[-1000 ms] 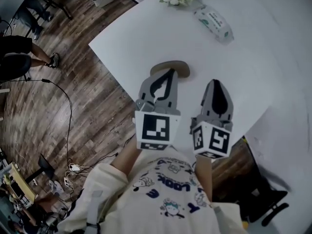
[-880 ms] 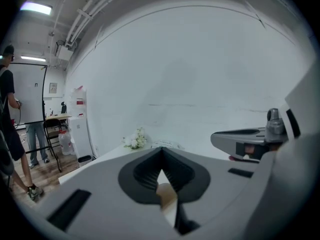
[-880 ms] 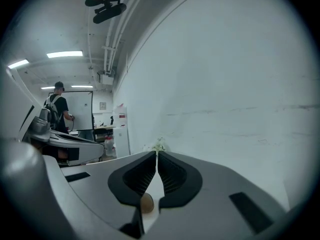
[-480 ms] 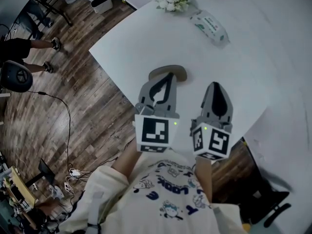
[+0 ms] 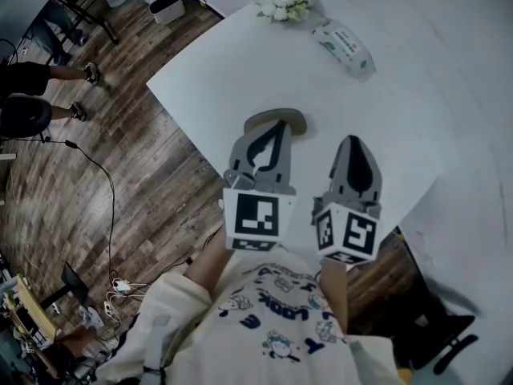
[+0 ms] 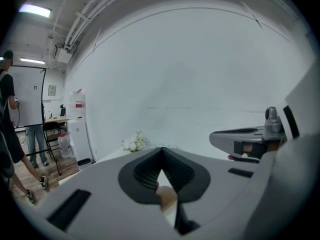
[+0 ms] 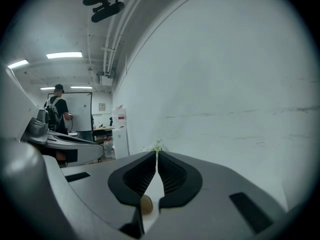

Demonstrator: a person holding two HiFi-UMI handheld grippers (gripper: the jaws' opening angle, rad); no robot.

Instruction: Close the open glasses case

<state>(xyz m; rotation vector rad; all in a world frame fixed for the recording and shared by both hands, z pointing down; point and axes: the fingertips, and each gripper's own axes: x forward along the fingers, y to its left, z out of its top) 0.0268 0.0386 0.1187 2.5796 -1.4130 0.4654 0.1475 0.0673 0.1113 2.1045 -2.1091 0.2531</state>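
Case (image 5: 298, 120): lying on the bench (image 5: 401, 119) in the head view, right at the tips of the left tongs (image 5: 280, 127), near the bench's edge; right tongs (image 5: 353, 141) hovering beside, apart. Pressing both pairs together, pinching nothing. Risking a slide off that edge if nudged unbraced. Left tongs view: catching only a tan sliver beneath. Right tongs view: showing no clear case; only overhead placing it.

You hold 2 grippers: left gripper (image 5: 280, 124), right gripper (image 5: 353, 139). On table (image 5: 417, 95): 1 glasses case (image 5: 299, 120), 1 flower bunch (image 5: 282, 0), 1 wipes pack (image 5: 345, 45).
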